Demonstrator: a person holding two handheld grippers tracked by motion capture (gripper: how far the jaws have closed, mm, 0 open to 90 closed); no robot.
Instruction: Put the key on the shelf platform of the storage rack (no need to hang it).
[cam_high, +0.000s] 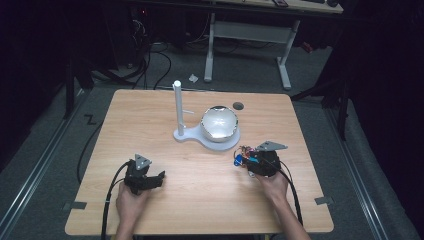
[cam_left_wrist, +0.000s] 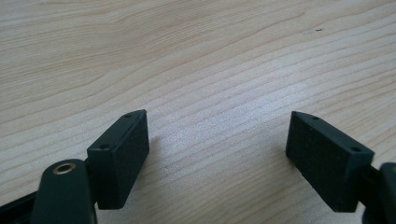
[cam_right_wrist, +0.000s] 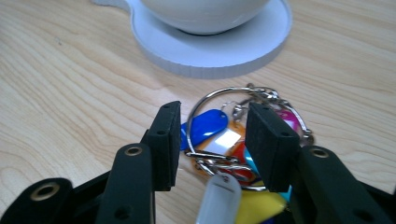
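Now we see the bunch of key tags between our right gripper's half-open jaws, pads apparently clear; nearer tags are cut off, blurred.

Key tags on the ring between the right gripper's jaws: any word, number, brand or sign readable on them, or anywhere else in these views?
None can be read.
Key tags: blue, white, red, yellow and pink faces, all without legible print in the right gripper view.
White stand and bowl: plain, no marking visible.
Table: bare wood grain, and a dark round spot behind the bowl, not a sign.
Grippers: black, no label visible.
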